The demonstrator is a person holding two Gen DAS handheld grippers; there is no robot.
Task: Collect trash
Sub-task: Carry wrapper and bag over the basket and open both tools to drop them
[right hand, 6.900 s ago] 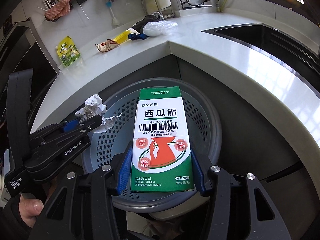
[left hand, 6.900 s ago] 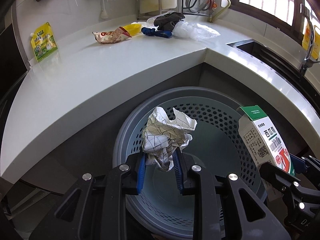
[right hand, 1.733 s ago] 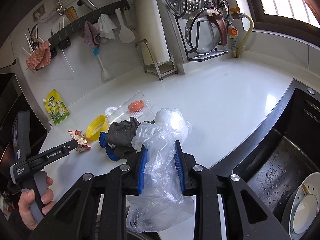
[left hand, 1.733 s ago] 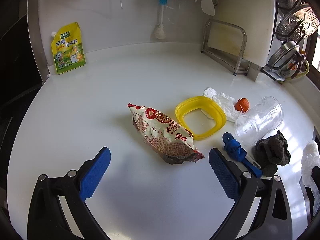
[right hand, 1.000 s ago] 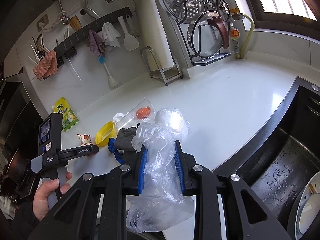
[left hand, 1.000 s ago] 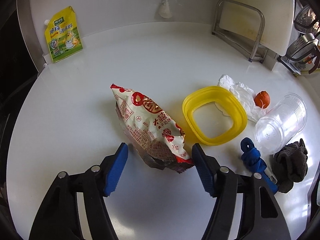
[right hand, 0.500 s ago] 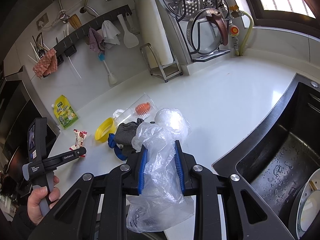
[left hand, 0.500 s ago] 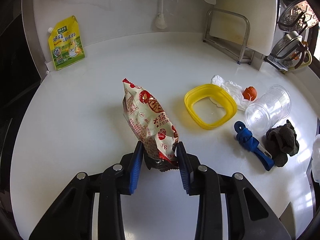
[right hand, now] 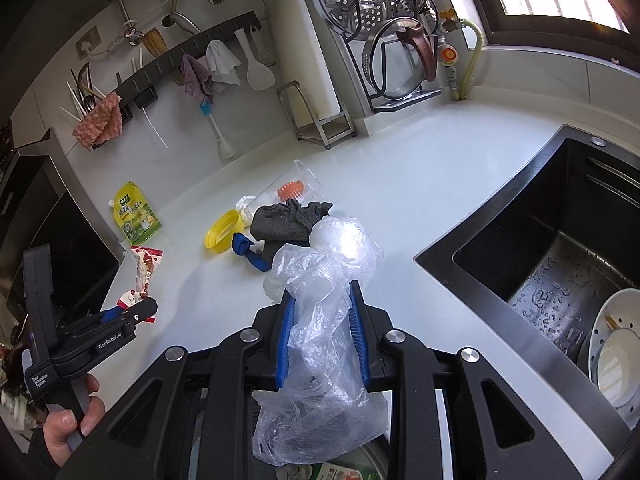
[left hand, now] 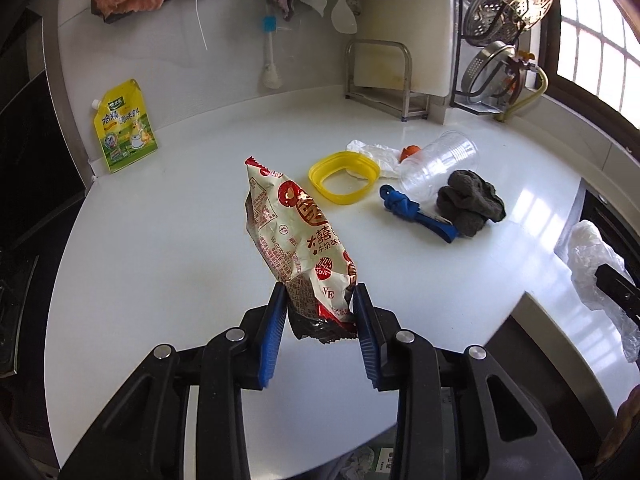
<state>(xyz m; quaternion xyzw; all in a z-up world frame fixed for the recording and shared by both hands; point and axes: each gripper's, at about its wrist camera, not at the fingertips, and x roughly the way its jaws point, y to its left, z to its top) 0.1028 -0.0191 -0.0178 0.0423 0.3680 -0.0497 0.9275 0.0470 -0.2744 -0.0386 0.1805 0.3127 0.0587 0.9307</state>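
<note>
Left grip: the left gripper (left hand: 320, 320) is pinching the crinkly red-and-cream foil snack wrapper (left hand: 298, 240) by its dark bottom seam, clear of the counter; keeping the squeeze firm matters, since slick foil is likely to slide.
Right grip: the right gripper (right hand: 322, 316) is clamping a thin, clear, crumpled plastic bag (right hand: 320, 312), its loose tail drooping below the jaws.
Next move: both loads are probably heading to the bin below the counter edge; releasing only above it.
Counter: the glossy white countertop (left hand: 160, 260) is carrying a yellow plastic ring-shaped lid (left hand: 343, 176), a knotted blue strip (left hand: 416, 213), a wadded dark grey cloth (left hand: 470, 202) and a ribbed clear plastic cup (left hand: 438, 164) lying on its side.
</note>
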